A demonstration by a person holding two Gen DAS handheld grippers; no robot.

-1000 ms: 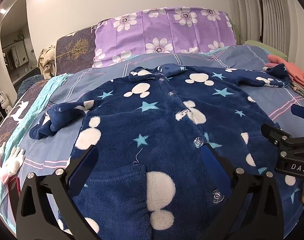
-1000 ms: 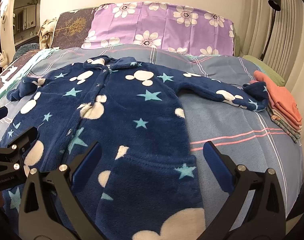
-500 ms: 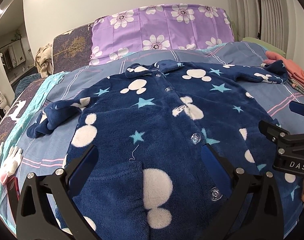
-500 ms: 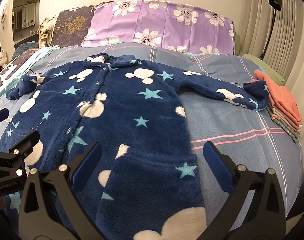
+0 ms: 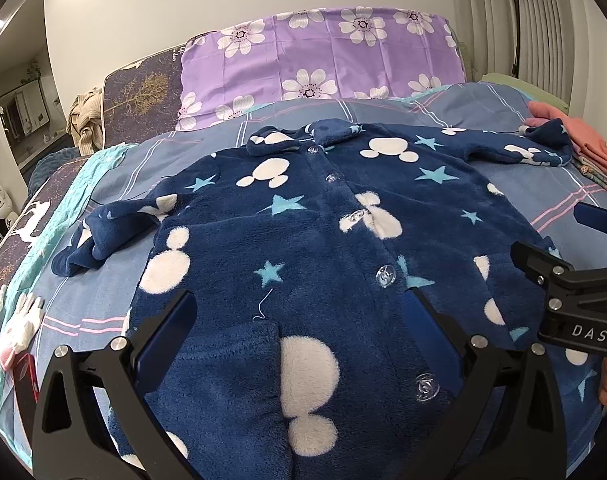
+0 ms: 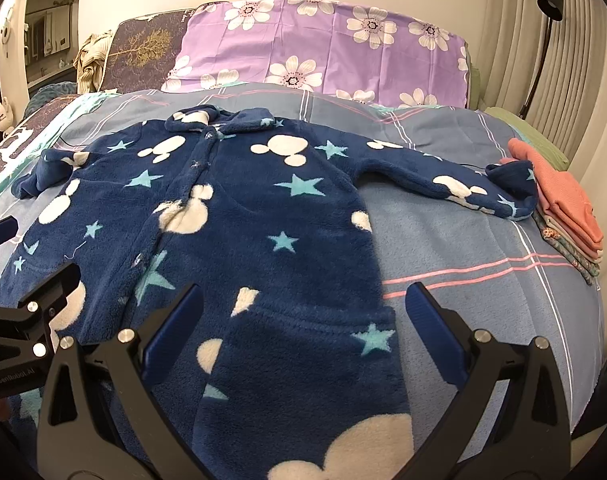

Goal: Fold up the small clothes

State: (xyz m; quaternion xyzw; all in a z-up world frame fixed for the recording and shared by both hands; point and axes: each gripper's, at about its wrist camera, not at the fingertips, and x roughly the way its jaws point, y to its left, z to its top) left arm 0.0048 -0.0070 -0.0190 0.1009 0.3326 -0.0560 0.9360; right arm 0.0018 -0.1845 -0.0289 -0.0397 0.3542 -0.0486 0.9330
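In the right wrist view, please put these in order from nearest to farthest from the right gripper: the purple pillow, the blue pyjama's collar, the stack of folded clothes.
From the right gripper:
1. Stack of folded clothes, at the right edge of the bed.
2. Collar, left of centre, further up the bed.
3. Purple pillow, at the head of the bed.

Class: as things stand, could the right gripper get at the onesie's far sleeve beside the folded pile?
Probably yes. The right gripper is open, and the sleeve lies flat on the bedspread with nothing between; the folded clothes sit just beyond its cuff.
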